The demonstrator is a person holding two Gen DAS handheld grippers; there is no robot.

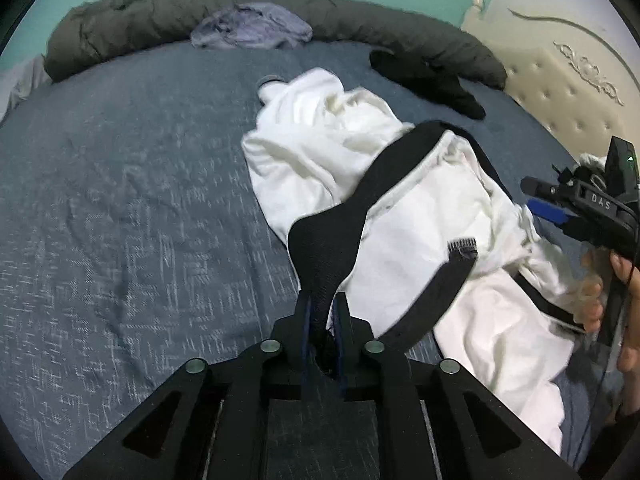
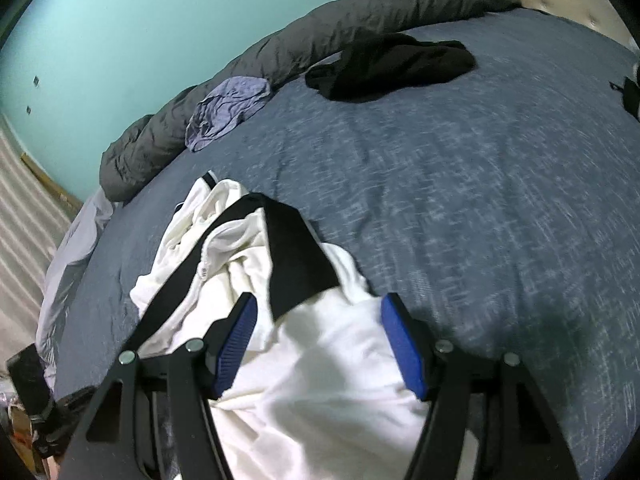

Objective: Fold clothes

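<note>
A crumpled white garment [image 1: 404, 216] with black trim bands lies on the blue bedspread [image 1: 120, 200]. My left gripper [image 1: 322, 316] is shut on a black band of this garment, which runs up from between its fingers. In the left wrist view the right gripper [image 1: 548, 200] shows at the right edge, held by a hand [image 1: 624, 300]. In the right wrist view my right gripper [image 2: 320, 320] stands open above the white garment [image 2: 320, 380], with its blue pads [image 2: 236, 344] on either side of the cloth and not closed on it.
A black garment [image 1: 432, 80] and a pale purple one [image 1: 248, 28] lie at the far side of the bed, by a rolled grey duvet [image 1: 140, 20]. A cream tufted headboard [image 1: 572, 92] stands at the right. The teal wall [image 2: 120, 40] is behind.
</note>
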